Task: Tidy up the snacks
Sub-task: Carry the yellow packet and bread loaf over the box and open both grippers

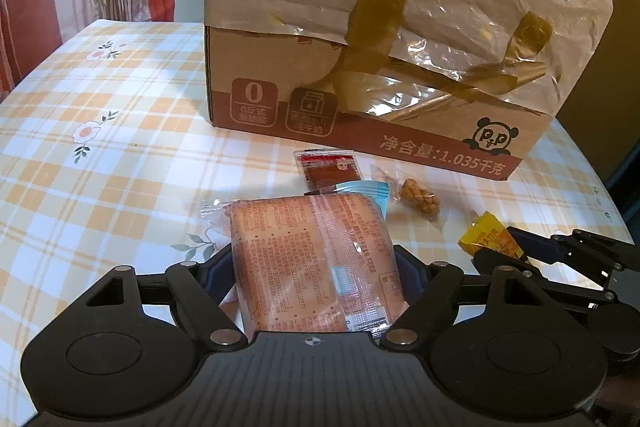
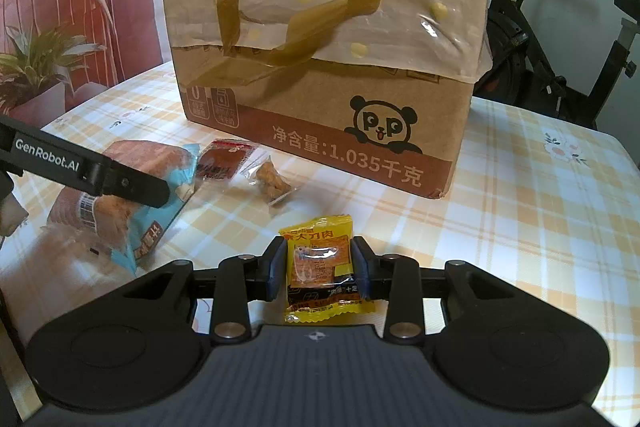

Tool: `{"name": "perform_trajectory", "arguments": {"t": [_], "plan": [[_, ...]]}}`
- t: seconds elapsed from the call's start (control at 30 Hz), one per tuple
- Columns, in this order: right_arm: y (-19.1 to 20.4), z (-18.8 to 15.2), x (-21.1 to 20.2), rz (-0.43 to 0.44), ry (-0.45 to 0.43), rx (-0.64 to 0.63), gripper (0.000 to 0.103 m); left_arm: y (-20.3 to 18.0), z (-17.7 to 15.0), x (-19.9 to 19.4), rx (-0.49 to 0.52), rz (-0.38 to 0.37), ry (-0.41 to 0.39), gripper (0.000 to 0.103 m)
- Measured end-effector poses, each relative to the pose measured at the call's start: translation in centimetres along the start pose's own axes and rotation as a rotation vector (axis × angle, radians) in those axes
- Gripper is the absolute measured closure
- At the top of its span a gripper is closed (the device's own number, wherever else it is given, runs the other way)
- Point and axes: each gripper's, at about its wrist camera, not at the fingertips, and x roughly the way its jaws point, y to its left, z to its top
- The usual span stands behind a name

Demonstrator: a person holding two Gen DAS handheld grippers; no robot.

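We logged 2 items in hand before the taped carton [image 2: 320,75]: left gripper [image 1: 314,277] spread wide around the bread packet [image 1: 312,259], right gripper [image 2: 318,267] narrowed on the yellow meat-snack sachet [image 2: 320,263], apparently for sorting.

Table [image 1: 120,99]: carton [image 1: 360,59] at back; before it, left to right, bread packet [image 1: 308,259], jerky sachet [image 1: 328,169], twist-snack bag [image 1: 418,197], meat-snack packet [image 2: 320,263].
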Motion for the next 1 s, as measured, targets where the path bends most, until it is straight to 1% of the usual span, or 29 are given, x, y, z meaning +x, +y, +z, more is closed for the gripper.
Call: {"name": "perform_trajectory", "arguments": {"t": [0.17,0.4,0.63,0.7,0.8,0.9,1.0], "plan": [[0.1,0.0,0.0,-0.002,0.000,-0.003,0.066,0.0,-0.1,-0.2,0.004,-0.006,-0.009,0.022],[0.1,-0.2,-0.1,0.002,-0.007,-0.005,0.066,0.0,0.0,-1.4,0.014,-0.027,-0.066,0.023],[-0.4,-0.6,-1.5,-0.006,-0.086,0.024,0.066,0.1,0.3,-3.2,0.037,-0.037,-0.122,0.023],[-0.5,-0.7,-1.8,-0.011,-0.103,0.035,0.066,0.4,0.6,-4.2,0.043,-0.030,-0.151,0.023],[-0.8,-0.5,-2.5,-0.020,-0.116,0.047,0.066,1.3,1.7,-6.2,0.049,-0.025,-0.220,0.023],[-1.3,0.0,-3.6,-0.019,-0.129,0.065,0.066,2.1,2.7,-8.3,0.060,-0.047,-0.287,0.023],[-1.3,1.4,-5.2,-0.024,-0.179,0.055,0.066,1.9,4.0,-10.4,0.099,-0.056,-0.359,0.023]]}}
